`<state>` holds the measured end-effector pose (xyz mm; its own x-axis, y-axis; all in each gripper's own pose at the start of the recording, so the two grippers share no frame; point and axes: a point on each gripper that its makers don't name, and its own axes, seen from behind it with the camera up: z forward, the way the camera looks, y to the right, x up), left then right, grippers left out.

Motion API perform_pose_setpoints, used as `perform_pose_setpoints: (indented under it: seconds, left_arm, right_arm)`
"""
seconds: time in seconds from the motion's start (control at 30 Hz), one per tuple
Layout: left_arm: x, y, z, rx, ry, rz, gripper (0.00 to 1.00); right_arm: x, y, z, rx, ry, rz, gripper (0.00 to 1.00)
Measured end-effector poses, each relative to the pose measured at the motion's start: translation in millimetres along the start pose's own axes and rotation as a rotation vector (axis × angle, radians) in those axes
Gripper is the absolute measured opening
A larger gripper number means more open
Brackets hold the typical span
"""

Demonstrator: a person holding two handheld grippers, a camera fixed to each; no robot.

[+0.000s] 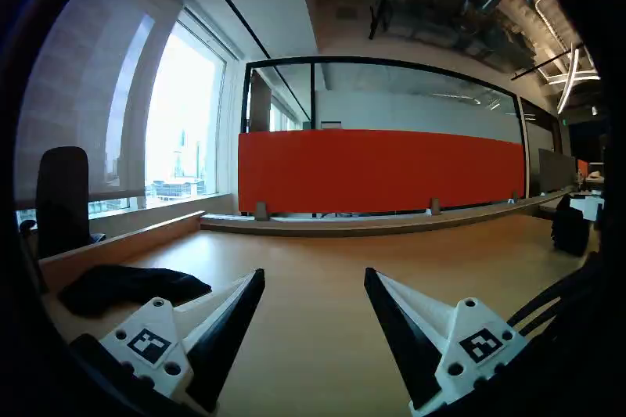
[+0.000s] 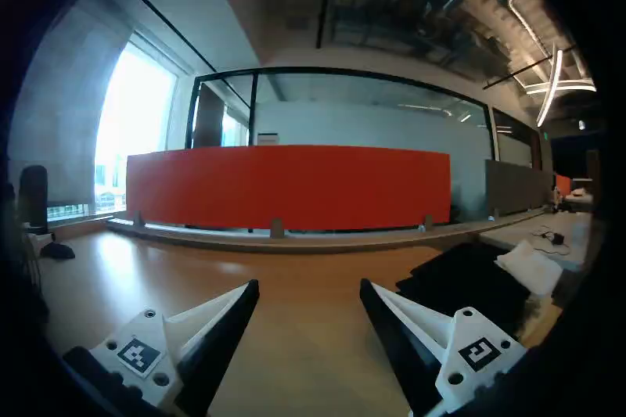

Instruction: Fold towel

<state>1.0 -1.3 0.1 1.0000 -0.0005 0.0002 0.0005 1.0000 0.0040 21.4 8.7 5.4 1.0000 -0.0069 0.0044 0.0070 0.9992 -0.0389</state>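
Where it lies crumpled at lower left of the left gripper view, the dark towel [image 1: 129,285] rests on the table [image 1: 313,245] | left gripper [image 1: 313,271] tongs apart, holding nothing | right gripper [image 2: 308,282] tongs apart; black stack [image 2: 469,280] lower right | open wood runs to the red screen [image 1: 375,170] at the far edge; window [image 1: 184,127] left.

Black towel [image 1: 133,285]: crumpled into a low, elongated heap with soft folds, lying on the wooden tabletop [image 1: 329,315] close to its left edge, as seen in the left gripper view. Flat black cloth [image 2: 469,280] in the right gripper view: spread or stacked in a low, straight-edged slab at the right side of the tabletop, near corner pointing toward the middle of the table. White cloth [image 2: 532,264]: folded into a small neat rectangle, resting flat on the far right part of the black cloth; material of either piece not discernible.
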Motion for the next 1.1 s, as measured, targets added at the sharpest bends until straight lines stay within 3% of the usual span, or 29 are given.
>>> perform_pose_setpoints:
  seconds: [0.77, 1.1]
  left_arm:
    - [-0.1, -0.3, -0.3, 0.000, 0.000, 0.000, 0.94]
    - [0.2, -0.6, -0.3, 0.000, 0.000, 0.000, 0.94]
  right_arm:
    - [-27.8, -9.1, -2.8, 0.015, -0.028, -0.006, 1.00]
    - [-23.8, -9.3, -4.6, 0.016, -0.012, 0.007, 1.00]
